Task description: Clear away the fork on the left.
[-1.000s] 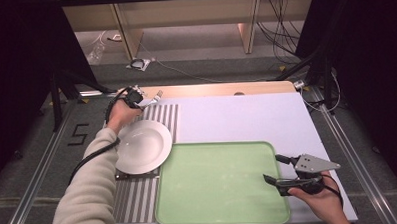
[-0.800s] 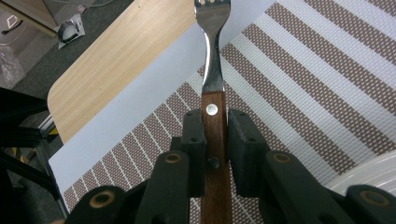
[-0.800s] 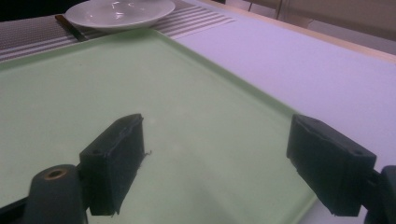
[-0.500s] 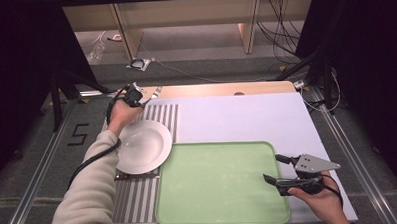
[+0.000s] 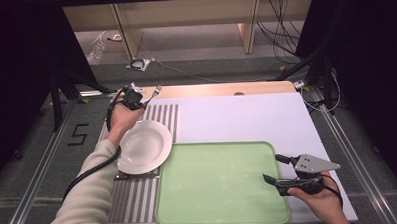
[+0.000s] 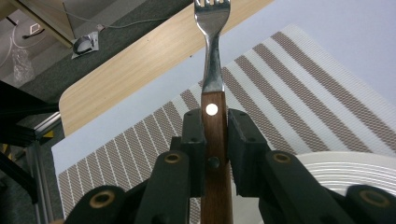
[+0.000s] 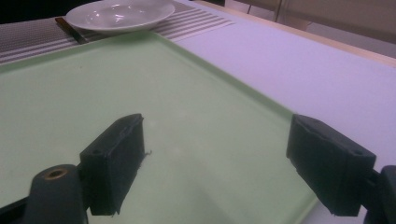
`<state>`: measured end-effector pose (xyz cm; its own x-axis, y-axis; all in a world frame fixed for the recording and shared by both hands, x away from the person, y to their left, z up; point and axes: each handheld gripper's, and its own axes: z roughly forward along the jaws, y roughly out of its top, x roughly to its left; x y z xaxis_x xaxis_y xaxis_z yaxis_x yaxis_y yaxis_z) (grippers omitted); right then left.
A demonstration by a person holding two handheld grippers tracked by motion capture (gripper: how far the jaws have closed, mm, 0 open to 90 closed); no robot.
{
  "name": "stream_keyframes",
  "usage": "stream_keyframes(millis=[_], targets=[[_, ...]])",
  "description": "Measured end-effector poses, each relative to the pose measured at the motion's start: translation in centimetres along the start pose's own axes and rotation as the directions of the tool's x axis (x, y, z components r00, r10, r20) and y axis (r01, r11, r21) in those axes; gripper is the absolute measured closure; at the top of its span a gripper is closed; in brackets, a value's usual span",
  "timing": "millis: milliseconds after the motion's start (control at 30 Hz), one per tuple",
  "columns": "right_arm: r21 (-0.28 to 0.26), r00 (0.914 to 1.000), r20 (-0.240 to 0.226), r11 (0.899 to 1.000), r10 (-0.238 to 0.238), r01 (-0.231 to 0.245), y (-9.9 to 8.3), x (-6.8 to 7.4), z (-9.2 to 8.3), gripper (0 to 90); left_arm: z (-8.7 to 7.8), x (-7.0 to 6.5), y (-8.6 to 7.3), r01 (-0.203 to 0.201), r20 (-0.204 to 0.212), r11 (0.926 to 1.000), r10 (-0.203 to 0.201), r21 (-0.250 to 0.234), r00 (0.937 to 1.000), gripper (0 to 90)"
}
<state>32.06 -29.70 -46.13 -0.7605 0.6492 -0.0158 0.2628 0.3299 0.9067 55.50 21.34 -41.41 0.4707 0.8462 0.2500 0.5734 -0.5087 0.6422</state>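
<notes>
Step in hand: the left gripper holds a fork by its wooden handle, lifted clear of the striped placemat at the far left corner of the worktop; this reads as carrying the fork to its place in a table setting.
Left jaws: clamped on the fork handle, tines pointing away from the hand.
Right jaws: the right gripper hovers over the near right corner of the green tray, jaws spread wide, nothing between them.
Next move, as I judge it: bring the fork down flat, either beside the plate on the placemat or onto the tray, lowering it level before letting go so it does not bounce.
Around: the white plate sits on the placemat, just left of the tray; a dark-handled utensil lies partly under the plate's near edge.
In the way: the plate lies between the fork and the tray, so the carry needs to pass above its rim; the tray itself is bare.
</notes>
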Motion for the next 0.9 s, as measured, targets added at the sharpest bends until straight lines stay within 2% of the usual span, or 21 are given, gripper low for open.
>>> stream_keyframes(millis=[333, 500, 733, 900], targets=[[0.003, 1.0000, 0.004, 1.000, 0.000, 0.000, 0.0, 0.0, -0.1, 20.3, -2.1, -1.9, -0.8, 0.049, 0.022, 0.9981, -0.048, -0.038, 0.9986, 77.1], [0.003, 1.0000, 0.005, 1.000, -0.001, 0.001, 0.1, 0.1, -0.1, 20.2, -3.3, -3.2, -1.5, 0.079, 0.058, 0.9957, -0.077, -0.047, 0.9954, 77.1], [-0.002, 1.0000, 0.001, 1.000, -0.001, 0.001, 0.0, 0.1, -0.1, 20.2, -4.9, -5.1, -2.2, 0.075, 0.081, 0.9950, -0.069, -0.067, 0.9943, 77.1], [-0.007, 1.0000, -0.001, 1.000, -0.002, 0.002, 0.1, 0.2, -0.1, 20.3, -5.5, -6.3, -2.8, 0.080, 0.092, 0.9943, -0.073, -0.071, 0.9931, 77.0]])
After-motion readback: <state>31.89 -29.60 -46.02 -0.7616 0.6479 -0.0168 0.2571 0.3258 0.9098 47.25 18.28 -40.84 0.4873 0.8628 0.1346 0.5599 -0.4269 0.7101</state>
